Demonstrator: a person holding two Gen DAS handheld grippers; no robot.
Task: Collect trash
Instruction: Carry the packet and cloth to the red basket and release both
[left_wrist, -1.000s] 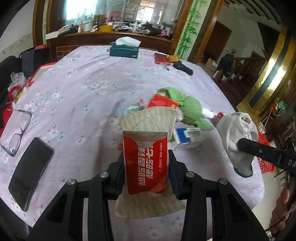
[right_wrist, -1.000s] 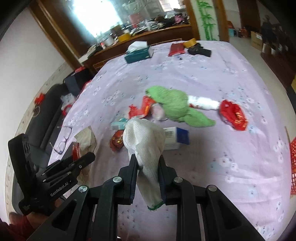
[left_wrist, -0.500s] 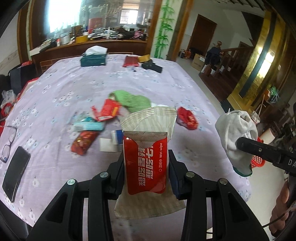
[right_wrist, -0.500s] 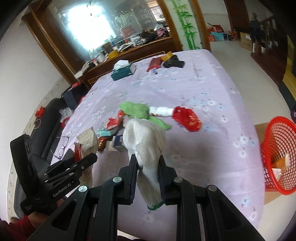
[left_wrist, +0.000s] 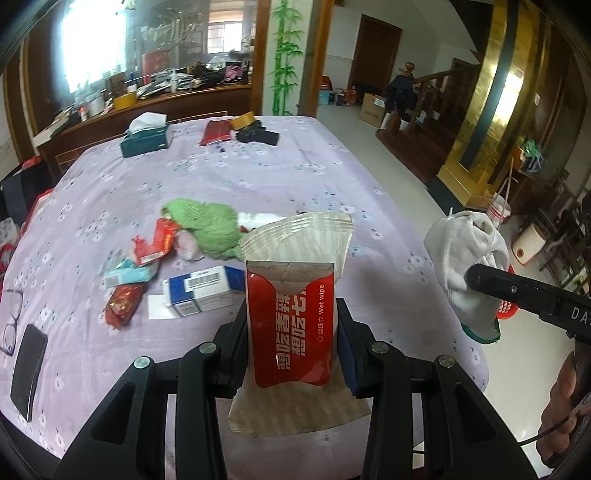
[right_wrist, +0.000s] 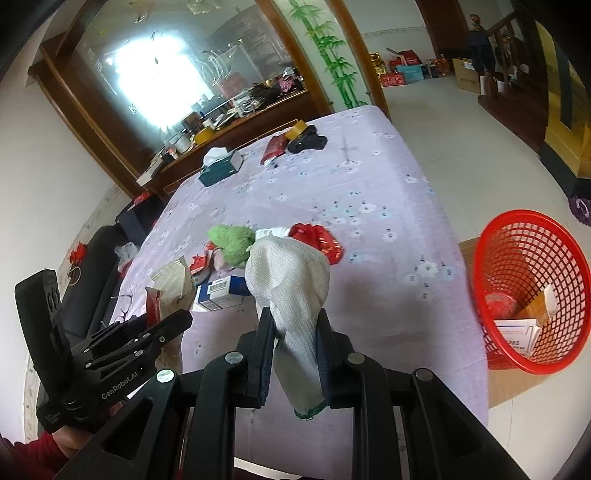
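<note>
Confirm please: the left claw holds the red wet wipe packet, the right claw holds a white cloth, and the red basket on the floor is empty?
Not empty. The right wrist view shows the red basket already holding boxes and trash. The rest is correct.

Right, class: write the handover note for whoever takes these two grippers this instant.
Left hand-held gripper: shut on a red wet-wipe packet and a striped beige wrapper, above the table's near edge.
Right hand-held gripper: shut on a white cloth, not yet over the red basket.
Basket: on the floor to the right of the table, already holding some trash.
Left on the purple tablecloth: green cloth, blue-and-white box, red wrappers. Drop both loads, then collect these.
</note>
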